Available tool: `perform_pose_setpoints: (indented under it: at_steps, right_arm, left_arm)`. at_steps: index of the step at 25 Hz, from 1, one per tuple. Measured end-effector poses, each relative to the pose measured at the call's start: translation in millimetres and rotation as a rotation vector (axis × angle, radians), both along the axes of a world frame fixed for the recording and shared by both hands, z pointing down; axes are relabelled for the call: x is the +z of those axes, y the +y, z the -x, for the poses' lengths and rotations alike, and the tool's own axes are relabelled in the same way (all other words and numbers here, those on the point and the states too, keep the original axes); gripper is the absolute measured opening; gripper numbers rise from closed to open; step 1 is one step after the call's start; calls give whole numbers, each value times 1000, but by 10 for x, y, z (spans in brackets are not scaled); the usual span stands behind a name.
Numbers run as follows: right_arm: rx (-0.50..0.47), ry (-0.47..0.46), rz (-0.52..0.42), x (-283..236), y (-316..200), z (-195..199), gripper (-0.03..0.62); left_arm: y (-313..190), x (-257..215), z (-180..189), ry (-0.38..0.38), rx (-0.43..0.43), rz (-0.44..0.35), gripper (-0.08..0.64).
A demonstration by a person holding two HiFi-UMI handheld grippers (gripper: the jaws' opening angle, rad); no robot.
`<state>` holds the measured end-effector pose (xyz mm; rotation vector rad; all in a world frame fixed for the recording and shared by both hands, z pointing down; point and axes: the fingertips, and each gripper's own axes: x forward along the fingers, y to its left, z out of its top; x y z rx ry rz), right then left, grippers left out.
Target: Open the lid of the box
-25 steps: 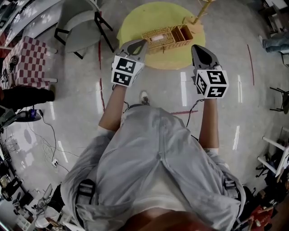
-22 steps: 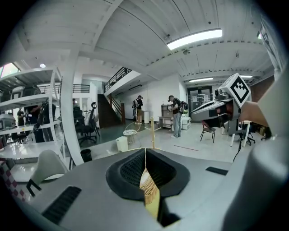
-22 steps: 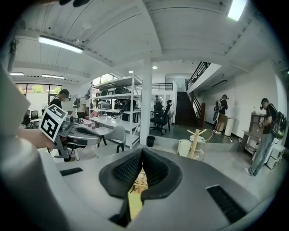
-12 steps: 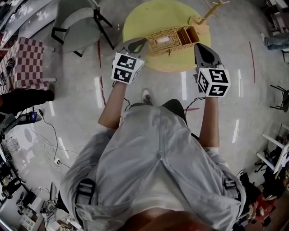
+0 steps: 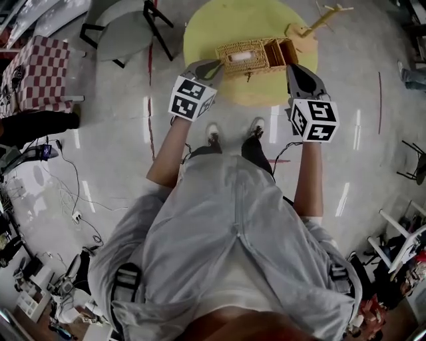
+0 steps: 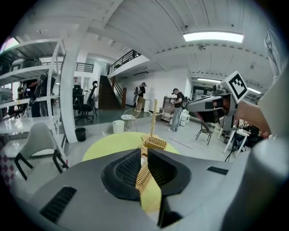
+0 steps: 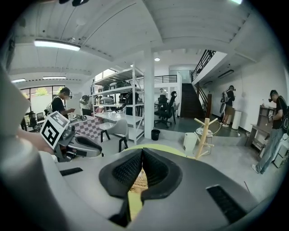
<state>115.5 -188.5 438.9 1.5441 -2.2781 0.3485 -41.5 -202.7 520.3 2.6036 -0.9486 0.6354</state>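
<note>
Because its lid looks flat and shut over most of its length, the wicker box seems untouched. It lies lengthwise near the edge of the round yellow tabletop closest to the person. Its right end shows darker, and I cannot tell whether that is a separate open compartment.

Just short of the box's left end hangs the left claw, clenched on nothing, its pads all but together with only a slit through which the wicker shows. Just short of the box's right end hangs the right claw, likewise clenched and empty. Neither appears to touch the box.

One claw at each end suggests a two-handed plan: one to steady the light basketwork, the other to raise the lid. Tips pinched together would suit slipping under a lid edge or nudging it, though to pinch the rim they would first need to part.

Beyond the box's right end stands a wooden peg rack, close enough to be knocked by a swinging lid or claw. Farther to the box's left, off the tabletop, stands a grey chair.
</note>
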Motion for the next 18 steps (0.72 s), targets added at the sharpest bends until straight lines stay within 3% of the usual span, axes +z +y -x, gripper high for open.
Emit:
perform_pose_setpoints:
  at_steps: [3, 18]
  right_arm:
    - [-43, -6, 18, -5, -43, -88, 23]
    - [-184, -21, 141, 609, -71, -493, 23]
  left_arm:
    - [103, 161, -134, -12, -25, 58, 120]
    - [337, 1259, -804, -77, -109, 272, 152]
